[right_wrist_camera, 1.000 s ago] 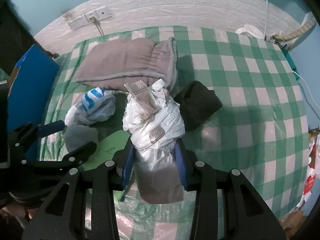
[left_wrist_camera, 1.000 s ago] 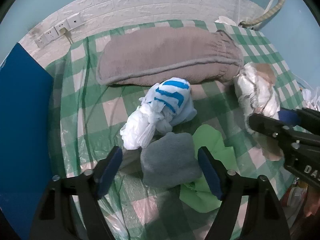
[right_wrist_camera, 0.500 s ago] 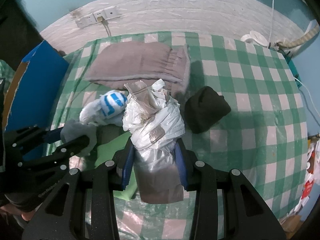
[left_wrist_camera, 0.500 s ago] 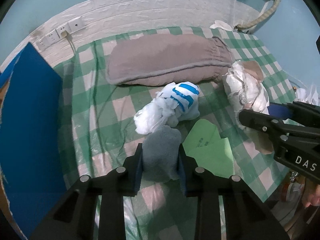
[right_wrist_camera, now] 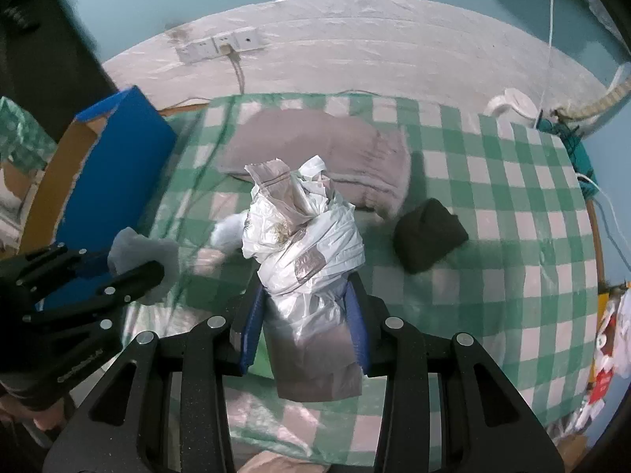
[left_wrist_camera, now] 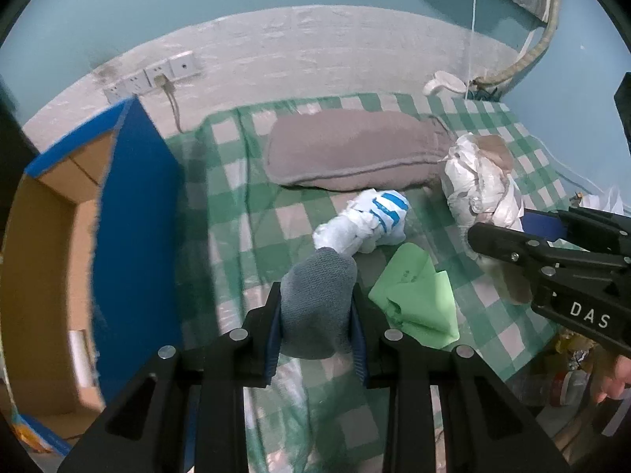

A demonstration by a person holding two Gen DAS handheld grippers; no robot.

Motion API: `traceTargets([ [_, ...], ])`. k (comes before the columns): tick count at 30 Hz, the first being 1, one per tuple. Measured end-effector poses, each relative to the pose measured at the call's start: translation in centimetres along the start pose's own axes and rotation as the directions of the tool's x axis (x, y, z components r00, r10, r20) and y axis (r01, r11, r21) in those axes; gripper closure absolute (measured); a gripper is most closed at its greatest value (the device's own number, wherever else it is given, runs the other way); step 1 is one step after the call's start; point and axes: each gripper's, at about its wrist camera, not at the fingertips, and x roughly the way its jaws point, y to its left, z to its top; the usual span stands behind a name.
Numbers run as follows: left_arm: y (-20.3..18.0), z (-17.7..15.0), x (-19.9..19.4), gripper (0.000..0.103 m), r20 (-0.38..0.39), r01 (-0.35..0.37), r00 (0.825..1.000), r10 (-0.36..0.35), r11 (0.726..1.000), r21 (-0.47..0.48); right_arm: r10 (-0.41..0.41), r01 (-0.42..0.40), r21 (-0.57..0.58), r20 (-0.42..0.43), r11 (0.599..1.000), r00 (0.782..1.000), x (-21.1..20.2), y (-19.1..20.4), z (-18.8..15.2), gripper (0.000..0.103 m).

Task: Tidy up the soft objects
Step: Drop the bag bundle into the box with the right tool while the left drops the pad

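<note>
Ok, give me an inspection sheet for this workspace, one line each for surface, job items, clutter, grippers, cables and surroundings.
Surface: green-and-white checked cloth under clear plastic.
Job's things: grey knit bundle and white plastic-wrapped bundle, both gripped; blue-striped white bundle, brown-grey cushion and dark bundle lying on the cloth.
Clutter: green paper sheet beside the grey bundle.
Grippers: left gripper fingers pressing the grey knit bundle; right gripper fingers clamping the white plastic-wrapped bundle.
Cables: one plugged into the wall sockets; white cords at the far right corner.
Surroundings: open blue cardboard box on the left, teal wall behind.
</note>
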Motion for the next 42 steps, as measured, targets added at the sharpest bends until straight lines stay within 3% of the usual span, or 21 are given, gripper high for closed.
traceTargets([
  [21, 6.0, -2.4, -7.3, 0.073, 0.097, -0.069, 0.992, 0.077, 0.994, -0.083, 0.102, -0.092, -0.146, 0.058, 0.985, 0.993, -3.9, 9.2, 2.0, 0.066],
  [30, 9.3, -3.5, -9.1, 0.073, 0.128, -0.098, 0.985, 0.115, 0.986, -0.134, 0.126, -0.113, -0.202, 0.055, 0.973, 0.99, -3.6, 13.5, 3.1, 0.066],
  [42, 14.1, -5.3, -9.4, 0.073, 0.102, -0.162, 0.977, 0.188, 0.962, -0.221, 0.167, -0.154, -0.281, 0.024, 0.947, 0.986, -2.0, 19.8, 4.4, 0.066],
])
